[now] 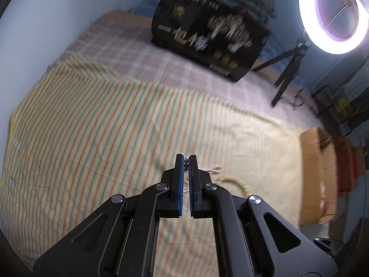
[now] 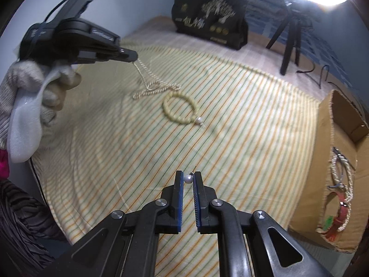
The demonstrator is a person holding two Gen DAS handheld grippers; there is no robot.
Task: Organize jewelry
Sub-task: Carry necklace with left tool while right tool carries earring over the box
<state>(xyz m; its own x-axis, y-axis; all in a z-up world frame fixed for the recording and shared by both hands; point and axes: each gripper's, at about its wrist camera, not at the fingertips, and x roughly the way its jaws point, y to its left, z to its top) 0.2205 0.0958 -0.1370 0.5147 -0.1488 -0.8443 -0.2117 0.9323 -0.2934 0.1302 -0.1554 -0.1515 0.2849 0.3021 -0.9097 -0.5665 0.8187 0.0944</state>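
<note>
My left gripper is shut on a twisted pale chain necklace; in the right wrist view the gripper holds one end up while the rest trails on the striped cloth. A pale green bead bracelet with a pearl lies on the cloth beside it, and shows in the left wrist view. My right gripper is shut on a pearl earring above the cloth.
An open cardboard box at the right edge holds several pieces of jewelry; it also shows in the left wrist view. A black printed bag, a tripod and a ring light stand at the back.
</note>
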